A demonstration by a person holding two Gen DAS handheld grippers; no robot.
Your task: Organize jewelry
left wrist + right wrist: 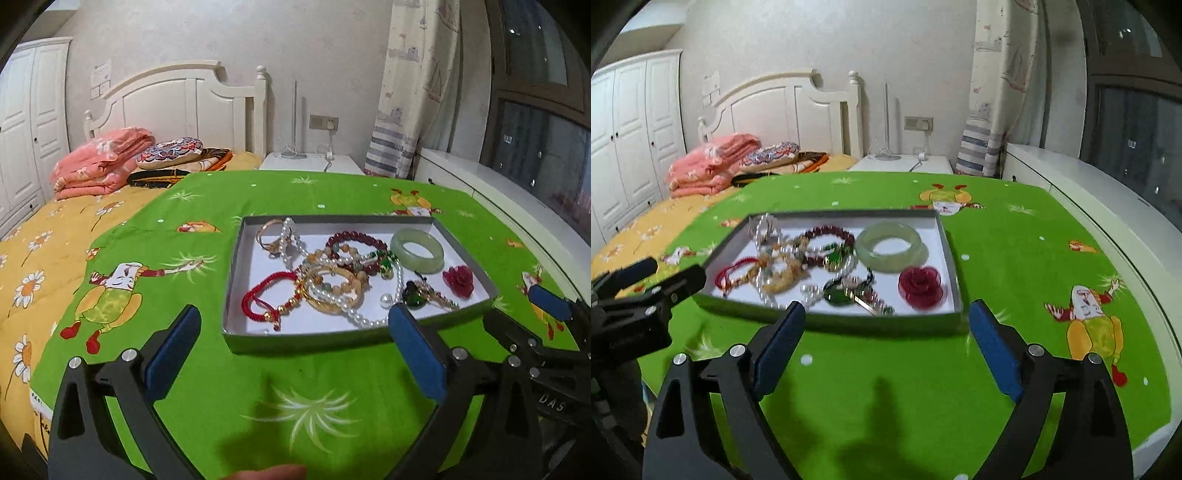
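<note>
A shallow grey tray (236, 266) (955, 280) with a white floor sits on the green cloth. In it lie a jade bangle (417, 250) (892, 245), a red rose ornament (458, 280) (921, 287), a dark red bead bracelet (354, 240) (827, 234), a red cord bracelet (266, 299) (733, 273), a pearl string (291, 236) (764, 230), a gold bangle (334, 291) and a green pendant (413, 295) (836, 295). My left gripper (295, 321) is open and empty just in front of the tray. My right gripper (888, 314) is open and empty at the tray's near edge.
The green cartoon-print cloth (314, 387) (1015, 240) covers a table. A bed with a yellow quilt (44, 243) and folded pink blankets (99, 162) lies to the left. A white nightstand (310, 162) stands behind, and a white window ledge (1108, 192) runs along the right.
</note>
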